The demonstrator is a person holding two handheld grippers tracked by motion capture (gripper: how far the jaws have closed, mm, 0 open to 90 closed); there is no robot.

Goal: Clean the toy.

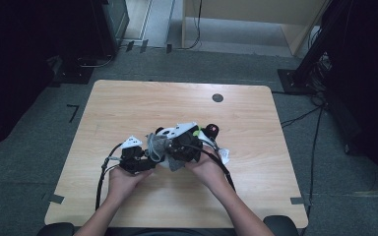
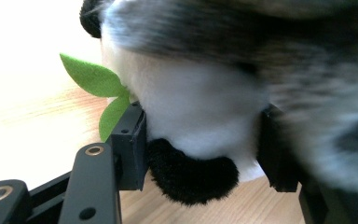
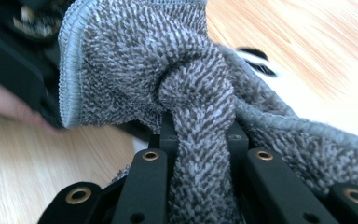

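Observation:
A black-and-white plush panda (image 2: pixel 200 107) with a green felt leaf (image 2: pixel 93 79) sits between my two grippers at the middle of the table; its black ear (image 1: pixel 161 132) peeks out in the high view. My left gripper (image 2: pixel 205 149) is shut on the panda's white body, one pad on each side. A grey knitted cloth (image 3: pixel 191 84) is knotted around the toy. My right gripper (image 3: pixel 200 140) is shut on a strand of that cloth just below the knot. From above, the left gripper (image 1: pixel 150 157) and right gripper (image 1: pixel 170 153) nearly touch, with grey cloth (image 1: pixel 158 145) bunched between them.
The light wooden table (image 1: pixel 128 103) has a round black grommet (image 1: pixel 217 97) near its far edge. A small dark and red object (image 1: pixel 211 130) and a white tag (image 1: pixel 224 156) lie beside the right hand. Cables trail from both grippers toward the near edge.

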